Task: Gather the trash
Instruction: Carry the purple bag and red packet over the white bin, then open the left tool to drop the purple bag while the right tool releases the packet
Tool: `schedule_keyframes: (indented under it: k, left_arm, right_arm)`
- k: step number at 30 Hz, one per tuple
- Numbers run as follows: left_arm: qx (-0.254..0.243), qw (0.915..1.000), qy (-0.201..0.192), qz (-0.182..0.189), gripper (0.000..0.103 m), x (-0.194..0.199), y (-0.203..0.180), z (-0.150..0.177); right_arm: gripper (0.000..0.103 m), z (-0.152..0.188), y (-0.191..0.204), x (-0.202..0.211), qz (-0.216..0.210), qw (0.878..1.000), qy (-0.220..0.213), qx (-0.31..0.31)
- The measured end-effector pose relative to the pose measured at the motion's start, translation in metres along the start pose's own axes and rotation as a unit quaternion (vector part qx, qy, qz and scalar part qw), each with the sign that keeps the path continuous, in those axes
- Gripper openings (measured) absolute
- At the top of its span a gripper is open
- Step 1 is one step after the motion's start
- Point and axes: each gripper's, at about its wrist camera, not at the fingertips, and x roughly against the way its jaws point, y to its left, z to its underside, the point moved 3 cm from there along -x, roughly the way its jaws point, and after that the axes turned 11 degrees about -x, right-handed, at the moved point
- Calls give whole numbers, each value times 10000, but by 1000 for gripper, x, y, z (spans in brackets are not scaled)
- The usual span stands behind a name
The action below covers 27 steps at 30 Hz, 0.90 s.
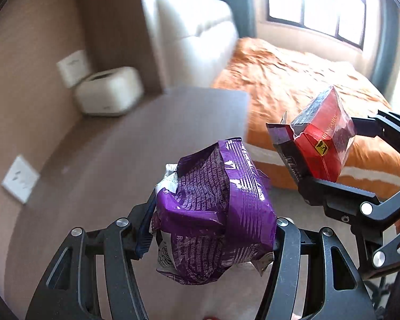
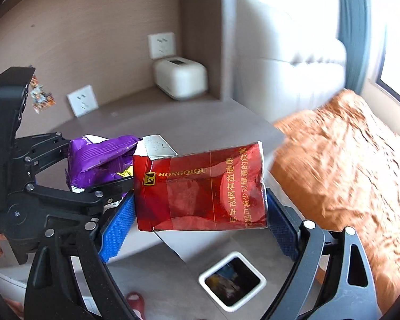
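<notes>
Clamped in the left gripper (image 1: 213, 229), a crumpled purple snack wrapper (image 1: 216, 213) hangs above the grey-brown tabletop (image 1: 136, 144). Beside it, the right gripper (image 2: 200, 213) pinches a torn red cigarette pack (image 2: 200, 184). Below stands a white-rimmed waste bin (image 2: 233, 284). A white tissue box (image 2: 181, 81) sits in the corner; an orange bedspread (image 2: 346, 165) lies under the window (image 1: 322, 2).

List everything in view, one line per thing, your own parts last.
wrapper: one, purple, crumpled, in the left gripper.
pack: one, red, torn open, in the right gripper.
bin: one, white rim, on the floor below the pack.
tissue box: one, white, on the counter corner.
sockets: two, white, on the wall.
bed: one, orange cover, to the right.
left hand-held gripper: black, shut.
right hand-held gripper: blue pads, shut.
</notes>
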Motion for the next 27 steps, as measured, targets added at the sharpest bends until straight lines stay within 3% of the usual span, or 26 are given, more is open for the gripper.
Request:
schedule_keyframes:
  k: [8, 12, 16, 21, 27]
  left_arm:
    - [-629, 9964, 335, 468, 59, -70, -85, -7]
    - [-980, 9899, 658, 784, 59, -129, -127, 10]
    - [-1213, 9816, 1033, 1051, 59, -197, -161, 42]
    - [-1442, 9685, 1410, 1463, 59, -288, -205, 96]
    - [-1608, 9525, 1828, 1832, 60, -377, -234, 161]
  right_arm:
    - [91, 52, -74, -26, 281, 9983, 498, -89]
    - [91, 96, -115, -70, 407, 9942, 985, -112]
    - [91, 145, -145, -122, 463, 9884, 1445, -43]
    - [91, 230, -181, -211, 428, 9756, 2152, -89]
    - [91, 301, -199, -280, 350, 9645, 2616, 118]
